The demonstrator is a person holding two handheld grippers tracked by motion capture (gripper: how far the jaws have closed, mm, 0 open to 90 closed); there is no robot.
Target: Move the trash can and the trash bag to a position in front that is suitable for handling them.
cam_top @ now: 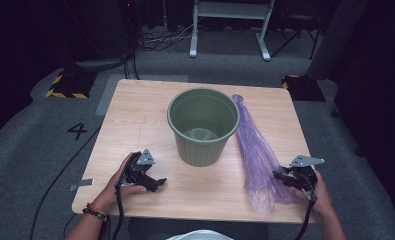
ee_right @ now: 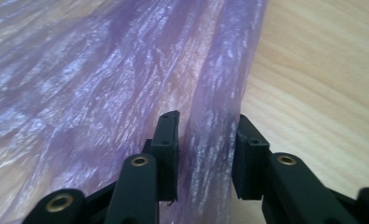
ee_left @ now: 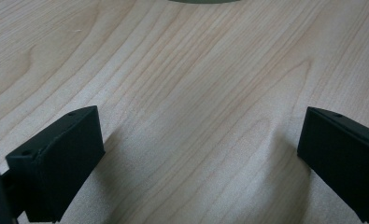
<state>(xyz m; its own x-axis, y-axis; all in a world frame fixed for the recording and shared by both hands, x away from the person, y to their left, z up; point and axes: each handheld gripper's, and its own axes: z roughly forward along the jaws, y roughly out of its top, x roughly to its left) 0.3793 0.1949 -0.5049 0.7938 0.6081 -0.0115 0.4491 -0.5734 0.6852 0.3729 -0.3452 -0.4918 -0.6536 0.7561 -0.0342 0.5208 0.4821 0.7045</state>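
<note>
Work has barely begun, as we read it. From the high view, the green bin (cam_top: 203,125) stands unlined mid-tabletop (cam_top: 135,115), and the purple bag (cam_top: 257,155) lies flat and bunched just beside it, stretching toward the right gripper (cam_top: 280,175). Our left gripper (cam_top: 157,184) rests on bare wood, near the bin but apart from it.

Left gripper view: its fingers (ee_left: 60,168) stand wide apart with nothing between them (just wood grain).

Right gripper view: the fingers (ee_right: 167,149) are partly closed, straddling a fold at the bag's (ee_right: 102,79) edge, though we judge no firm pinch yet. Left to do, in our judgement: grip the bag, lift it, open its mouth and fit it into the bin.
</note>
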